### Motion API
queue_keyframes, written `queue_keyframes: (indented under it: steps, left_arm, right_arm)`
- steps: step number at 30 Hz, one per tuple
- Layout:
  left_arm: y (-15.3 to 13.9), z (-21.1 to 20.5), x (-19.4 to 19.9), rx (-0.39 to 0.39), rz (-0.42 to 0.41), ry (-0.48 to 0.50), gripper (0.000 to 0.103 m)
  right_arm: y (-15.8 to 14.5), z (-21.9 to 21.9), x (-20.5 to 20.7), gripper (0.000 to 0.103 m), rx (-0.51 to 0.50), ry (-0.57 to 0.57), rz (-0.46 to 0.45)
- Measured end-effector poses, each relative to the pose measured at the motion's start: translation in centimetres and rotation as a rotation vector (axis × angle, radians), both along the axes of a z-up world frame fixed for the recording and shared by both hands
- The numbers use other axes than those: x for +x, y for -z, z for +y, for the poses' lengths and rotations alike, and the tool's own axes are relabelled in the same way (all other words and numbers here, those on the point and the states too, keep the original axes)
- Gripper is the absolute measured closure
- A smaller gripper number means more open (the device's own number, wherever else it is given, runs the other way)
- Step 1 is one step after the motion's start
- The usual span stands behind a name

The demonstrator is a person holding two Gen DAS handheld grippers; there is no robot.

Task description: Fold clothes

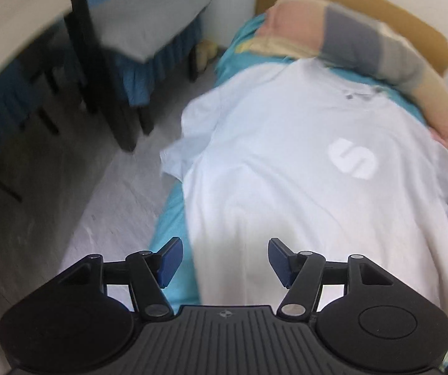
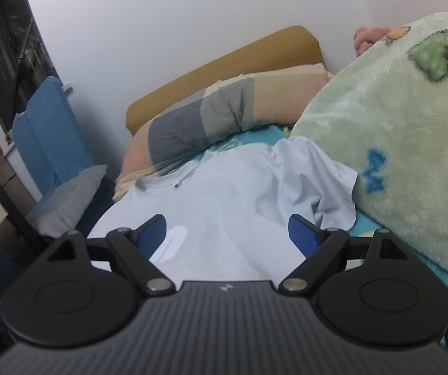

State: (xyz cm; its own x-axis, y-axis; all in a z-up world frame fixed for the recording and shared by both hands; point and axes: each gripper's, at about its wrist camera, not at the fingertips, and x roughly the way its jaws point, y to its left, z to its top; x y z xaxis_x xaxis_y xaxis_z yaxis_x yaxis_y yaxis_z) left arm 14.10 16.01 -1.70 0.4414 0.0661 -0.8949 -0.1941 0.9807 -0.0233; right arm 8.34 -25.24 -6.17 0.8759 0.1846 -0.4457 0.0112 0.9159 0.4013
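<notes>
The T-shirt (image 1: 302,172) is pale blue and lies spread flat on the bed (image 1: 174,218), which is covered by a turquoise sheet. Its collar points toward the mustard headboard (image 1: 348,3), and a white logo (image 1: 352,157) shows on its chest. One short sleeve (image 1: 189,143) reaches the bed edge next to the floor (image 1: 99,187); the other sleeve (image 2: 323,181) lies rumpled against a green plush blanket (image 2: 395,156).

The left gripper (image 1: 224,264) is held above the lower part of the T-shirt, angled downward. Its jaws stand apart and nothing is between the blue pads (image 1: 170,261).

The right gripper (image 2: 227,237) is held low over the T-shirt, pointing toward the collar. Its jaws also stand wide apart, with no cloth clamped.

A long patchwork pillow (image 2: 211,122) lies across the head of the bed, just beyond the collar. A dark chair with a grey cushion (image 1: 149,28) stands on the floor beside the bed.
</notes>
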Motion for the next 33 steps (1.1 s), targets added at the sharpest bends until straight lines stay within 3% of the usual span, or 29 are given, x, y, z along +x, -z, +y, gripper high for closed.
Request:
queue_keyframes:
  steps: [3,4,6,9,11,13,14,15,16,18,21,23,26,28,30,33]
  left_arm:
    - [-0.6,0.2,-3.9,-0.016,-0.057,0.016,0.03]
    - [-0.1,0.5,-5.4,-0.074,-0.065,0.011,0.03]
    - [2.7,0.5,-8.5,-0.196,-0.054,-0.007,0.029]
    - [8.0,1.3,-12.2,-0.333,-0.015,-0.038,0.03]
    - [10.9,1.3,-13.8,-0.37,0.02,-0.047,0.036]
    - [12.2,1.0,-15.1,-0.366,-0.002,-0.039,0.038]
    - [12.0,0.9,-15.5,-0.352,-0.032,-0.023,0.045]
    - [11.8,0.8,-15.8,-0.337,-0.064,-0.006,0.074]
    - [11.7,1.1,-15.9,-0.335,-0.067,0.001,0.091]
    - [11.4,2.3,-16.2,-0.394,-0.077,0.006,0.1]
    - [10.2,5.0,-16.7,-0.497,-0.104,0.022,0.101]
    - [9.4,7.7,-17.4,-0.549,-0.101,-0.021,0.101]
    - [10.5,10.8,-16.6,-0.471,-0.079,-0.068,0.101]
    - [10.8,12.0,-16.2,-0.466,-0.065,-0.066,0.101]
    - [10.6,12.7,-15.6,-0.468,-0.069,-0.071,0.085]
    - [7.2,12.0,-13.6,-0.382,-0.139,-0.033,0.057]
  right_arm:
    - [-1.0,0.3,-2.5,0.016,-0.066,-0.057,-0.008]
    - [-1.3,0.1,-3.7,0.016,-0.08,-0.083,-0.016]
    - [-1.8,-1.0,-5.8,0.016,-0.092,-0.11,-0.019]
    - [-2.7,-2.8,-7.7,0.016,-0.089,-0.064,0.012]
    - [-3.5,-3.1,-8.5,0.016,-0.091,-0.042,0.0]
    - [-4.1,-3.0,-9.1,0.016,-0.114,-0.02,-0.004]
    - [-4.3,-2.8,-9.3,0.016,-0.132,-0.013,-0.007]
    - [-4.5,-2.5,-9.5,0.016,-0.15,-0.005,-0.009]
    - [-4.7,-2.2,-9.7,0.016,-0.167,0.003,-0.013]
    - [-5.0,-2.0,-10.0,0.016,-0.184,0.016,-0.031]
    - [-4.8,-2.5,-10.1,0.016,-0.169,0.057,-0.044]
    - [-4.4,-3.3,-9.7,0.016,-0.127,0.093,-0.043]
    - [-3.6,-4.7,-9.1,0.016,-0.047,0.151,-0.039]
    - [-2.9,-5.7,-8.7,0.016,0.013,0.187,-0.033]
    - [-2.4,-6.4,-8.2,0.016,0.068,0.206,-0.028]
    - [-1.7,-6.9,-7.5,0.016,0.132,0.216,-0.032]
